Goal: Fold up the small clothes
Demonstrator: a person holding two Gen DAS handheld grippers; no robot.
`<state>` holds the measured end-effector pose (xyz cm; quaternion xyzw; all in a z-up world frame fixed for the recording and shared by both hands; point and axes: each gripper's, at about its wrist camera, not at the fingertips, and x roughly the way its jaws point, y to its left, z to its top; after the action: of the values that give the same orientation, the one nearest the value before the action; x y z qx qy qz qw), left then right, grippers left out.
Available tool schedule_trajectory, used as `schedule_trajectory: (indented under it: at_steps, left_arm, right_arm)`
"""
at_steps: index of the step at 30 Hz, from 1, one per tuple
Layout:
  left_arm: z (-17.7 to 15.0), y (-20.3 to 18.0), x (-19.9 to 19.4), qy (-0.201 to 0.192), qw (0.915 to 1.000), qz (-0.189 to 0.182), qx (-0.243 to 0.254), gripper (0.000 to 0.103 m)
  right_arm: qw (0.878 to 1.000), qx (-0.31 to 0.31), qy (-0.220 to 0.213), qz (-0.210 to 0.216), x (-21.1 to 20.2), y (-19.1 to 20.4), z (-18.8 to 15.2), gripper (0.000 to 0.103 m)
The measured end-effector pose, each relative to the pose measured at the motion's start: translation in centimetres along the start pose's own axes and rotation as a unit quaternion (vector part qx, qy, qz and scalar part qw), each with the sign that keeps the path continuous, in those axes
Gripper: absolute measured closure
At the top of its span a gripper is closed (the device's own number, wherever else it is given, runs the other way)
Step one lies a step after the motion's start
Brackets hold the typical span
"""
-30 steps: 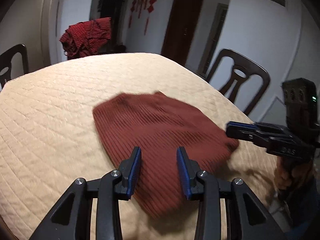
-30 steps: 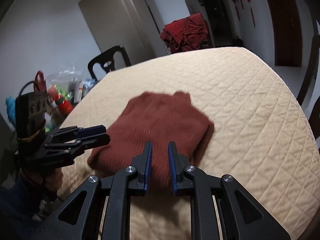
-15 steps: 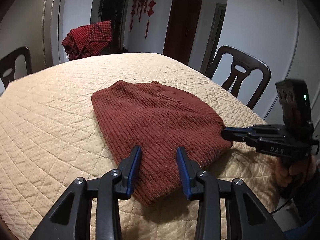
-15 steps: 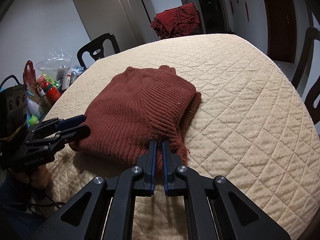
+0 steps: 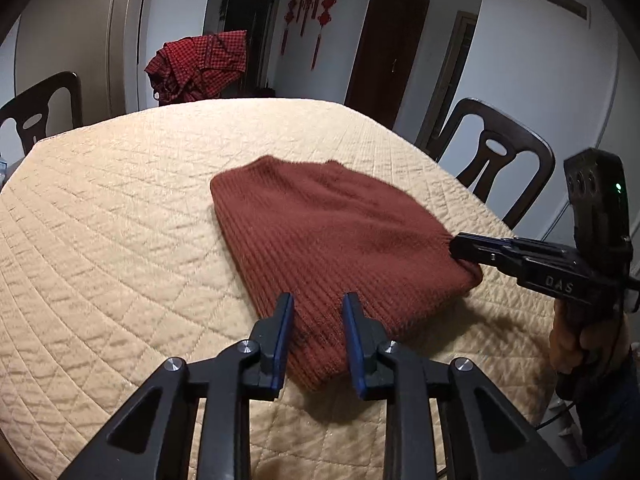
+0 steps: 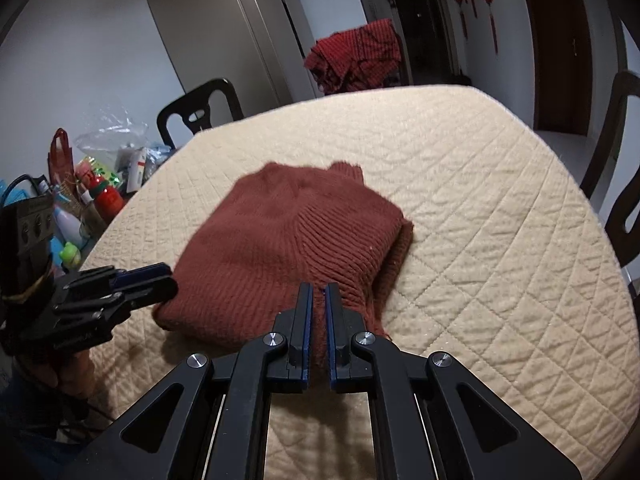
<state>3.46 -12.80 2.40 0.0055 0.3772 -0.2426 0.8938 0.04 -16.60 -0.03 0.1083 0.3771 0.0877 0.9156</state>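
A folded rust-red knitted sweater (image 5: pixel 332 248) lies on the quilted beige bench (image 5: pixel 120 216). My right gripper (image 6: pixel 318 320) is pinched on the sweater's near right corner, fabric between its 2 fingers. My left gripper (image 5: pixel 316 340) straddles the sweater's near left corner, fingers parted with fabric between them, not clamped. A red checked garment (image 5: pixel 200 66) is heaped beyond the sweater.
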Motion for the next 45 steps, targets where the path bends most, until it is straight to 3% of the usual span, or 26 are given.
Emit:
schedule_trajectory:
  at_steps: [15, 26, 32, 41, 43, 45]
  left_arm:
    - [0.2, 0.4, 0.3, 0.009, 0.9998, -0.004, -0.016, 0.075]
    - [2.3, 1.3, 0.1, -0.011, 0.9994, 0.019, -0.025, 0.076]
    - [2.5, 1.9, 2.0, 0.006, 0.9993, 0.023, -0.030, 0.075]
    - [2.8, 2.8, 1.6, 0.002, 0.9990, 0.020, -0.040, 0.075]
    - [2.9, 3.5, 1.4, -0.004, 0.9983, 0.014, -0.057, 0.069]
    - [2.8, 4.3, 1.6, -0.004, 0.9970, 0.009, -0.077, 0.060]
  right_arm:
    - [1.000, 0.014, 0.005, 0.002, 0.0, -0.4, -0.1, 0.096]
    - [1.000, 0.019, -0.024, 0.001, -0.8, -0.4, 1.5, 0.096]
    - [1.000, 0.017, 0.012, -0.007, 1.5, -0.6, 1.3, 0.096]
    - [0.999, 0.046, 0.001, 0.016, 0.4, -1.7, 1.9, 0.096]
    - [0.998, 0.064, -0.001, 0.024, 0.3, -2.4, 2.1, 0.083]
    - [0.995, 0.095, -0.003, 0.037, 0.6, -3.6, 2.3, 0.044]
